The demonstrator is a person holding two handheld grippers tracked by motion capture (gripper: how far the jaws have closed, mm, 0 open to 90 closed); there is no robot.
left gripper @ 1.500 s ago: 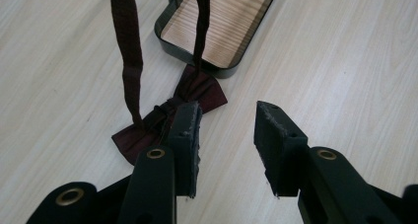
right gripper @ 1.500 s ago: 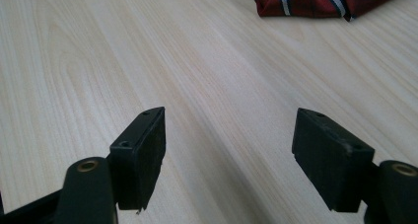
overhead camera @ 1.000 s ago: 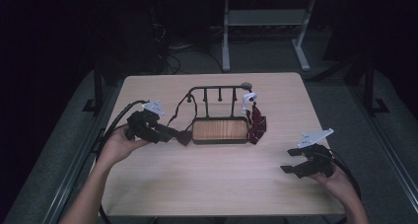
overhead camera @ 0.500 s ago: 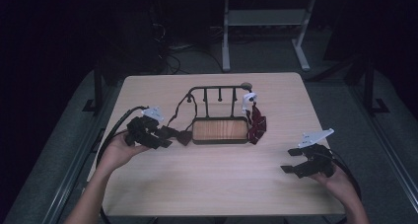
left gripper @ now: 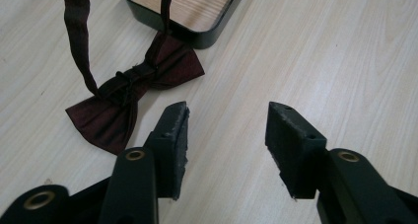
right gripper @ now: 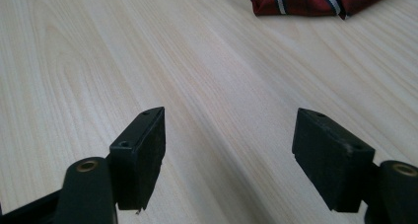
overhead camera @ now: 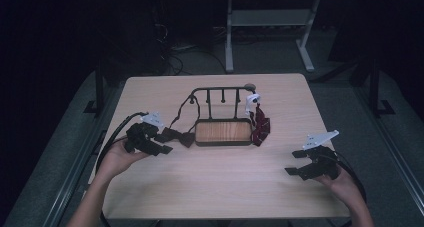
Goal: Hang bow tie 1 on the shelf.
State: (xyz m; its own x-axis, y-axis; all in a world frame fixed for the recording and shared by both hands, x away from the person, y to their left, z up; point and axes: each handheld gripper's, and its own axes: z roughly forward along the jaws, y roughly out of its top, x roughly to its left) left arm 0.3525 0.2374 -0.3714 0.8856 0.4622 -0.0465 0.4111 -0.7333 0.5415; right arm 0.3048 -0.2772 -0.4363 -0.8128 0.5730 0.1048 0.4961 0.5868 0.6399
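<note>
Left tool [overhead camera: 162, 143]: I see it low over the bench [overhead camera: 215, 187], at the left side, jaws parted with nothing between them. They have just been opening. In the left gripper view the pads [left gripper: 178, 135] stand over bare wood, clear of the cloth.

Dark red bow tie [left gripper: 130, 100]: lies flat on the bench just ahead and to the left of the left tool's jaws, not touched. Its strap [left gripper: 76, 31] runs up and away; another strap length hangs over the rim of the tray [left gripper: 207, 34]. In the high view the bow tie [overhead camera: 177, 136] sits just beside the tray's left end.

Tray with wooden floor [overhead camera: 196, 137]: mid-bench, a black hanger rack [overhead camera: 220, 91] rising behind it. A red patterned tie [overhead camera: 260, 127] hangs at its right end.

Right tool [overhead camera: 296, 162]: near the bench's right front, jaws wide apart, empty, well apart from the rack.
</note>
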